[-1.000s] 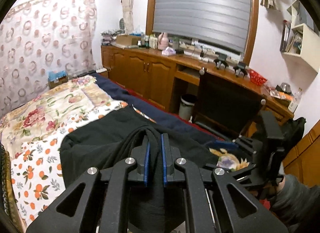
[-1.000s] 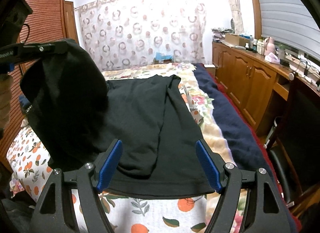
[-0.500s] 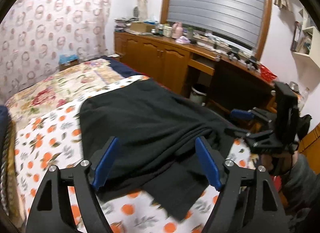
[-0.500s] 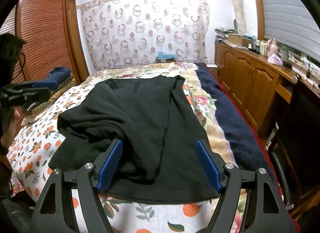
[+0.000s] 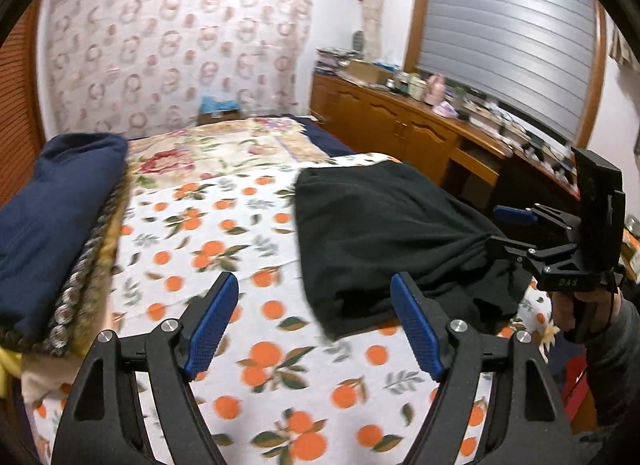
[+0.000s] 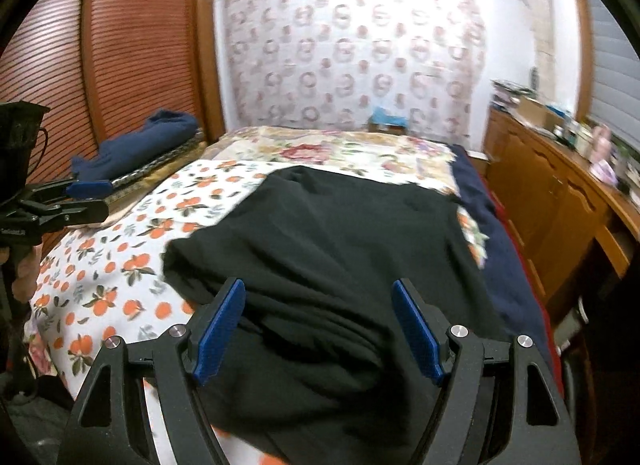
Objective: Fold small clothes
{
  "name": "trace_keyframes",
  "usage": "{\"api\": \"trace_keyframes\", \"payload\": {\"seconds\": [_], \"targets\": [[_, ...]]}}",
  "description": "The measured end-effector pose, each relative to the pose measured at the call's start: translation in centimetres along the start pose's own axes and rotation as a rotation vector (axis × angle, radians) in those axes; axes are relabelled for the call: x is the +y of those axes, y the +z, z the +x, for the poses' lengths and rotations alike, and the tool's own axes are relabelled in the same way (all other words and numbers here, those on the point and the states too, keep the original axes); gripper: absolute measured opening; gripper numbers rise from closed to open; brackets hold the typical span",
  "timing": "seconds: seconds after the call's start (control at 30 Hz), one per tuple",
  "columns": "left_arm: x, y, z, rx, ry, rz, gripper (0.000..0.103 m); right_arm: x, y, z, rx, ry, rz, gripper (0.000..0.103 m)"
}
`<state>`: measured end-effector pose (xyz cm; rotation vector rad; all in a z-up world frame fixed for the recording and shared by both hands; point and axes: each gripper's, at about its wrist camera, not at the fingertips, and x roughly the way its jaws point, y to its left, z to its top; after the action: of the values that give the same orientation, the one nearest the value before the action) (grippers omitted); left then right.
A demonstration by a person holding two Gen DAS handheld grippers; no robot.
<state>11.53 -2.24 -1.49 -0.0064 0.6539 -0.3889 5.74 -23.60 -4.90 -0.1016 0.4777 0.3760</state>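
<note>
Black garment lying bunched and loosely folded on the orange-print sheet of the bed, toward its right side. Left gripper spread wide and empty over bare sheet just left of the cloth; right gripper likewise spread wide, poised over the garment's near edge, one finger looking close to the folds, contact not discernible. Dark blue folded clothes piled at the bed's left edge.

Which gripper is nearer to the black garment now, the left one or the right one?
Right. The right gripper hovers over the black garment, jaws open astride its near folds. The left gripper is beside it, over the orange-print sheet, jaws open.
</note>
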Motion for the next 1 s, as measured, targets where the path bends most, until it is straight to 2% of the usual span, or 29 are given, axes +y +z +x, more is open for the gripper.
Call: {"api": "trace_keyframes", "payload": {"seconds": [0.2,0.43,0.53,0.7,0.87,0.97,1.0], "targets": [[2.7,-0.8,-0.9,-0.02,0.057,-0.041,0.079,3.3,2.8,3.3,0.031,0.094,-0.097,0.077],[4.5,-1.6,-1.5,-0.024,0.091,-0.071,0.079,5.9,4.1,7.9,0.127,0.207,-0.181,0.077],[4.9,-1.9,-1.5,-0.024,0.097,-0.077,0.079,6.8,4.5,10.1,0.171,0.227,-0.208,0.077],[5.4,-2.4,-1.4,-0.018,0.092,-0.089,0.079,8.8,5.2,13.5,0.244,0.241,-0.256,0.077],[5.6,-2.6,-1.5,-0.014,0.087,-0.096,0.079,9.7,4.8,16.0,0.297,0.201,-0.31,0.077],[5.6,-2.6,-1.4,-0.013,0.086,-0.099,0.079,10.0,4.7,16.7,0.299,0.187,-0.319,0.072],[5.5,-2.7,-1.4,-0.012,0.09,-0.099,0.079,9.9,4.8,16.8,0.296,0.189,-0.314,0.066]]}}
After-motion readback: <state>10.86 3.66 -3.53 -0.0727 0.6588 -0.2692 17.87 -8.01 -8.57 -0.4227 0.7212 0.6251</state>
